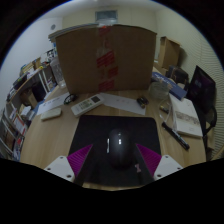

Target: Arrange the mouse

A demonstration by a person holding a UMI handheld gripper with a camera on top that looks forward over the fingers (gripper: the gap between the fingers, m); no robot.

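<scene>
Fingers (150,158) spread wide around the mouse (118,146) on the mat (95,130), not gripping; closing off-centre could skid it sideways.

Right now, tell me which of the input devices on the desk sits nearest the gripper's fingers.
The black mouse, on the black mouse pad between the open fingers of the gripper. The white keyboard lies farther back, beyond the pad.

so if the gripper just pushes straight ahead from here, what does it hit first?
Most likely the black mouse, sitting on the mouse pad just ahead of the open gripper, roughly centred between its fingers. Depth is hard to judge.
</scene>
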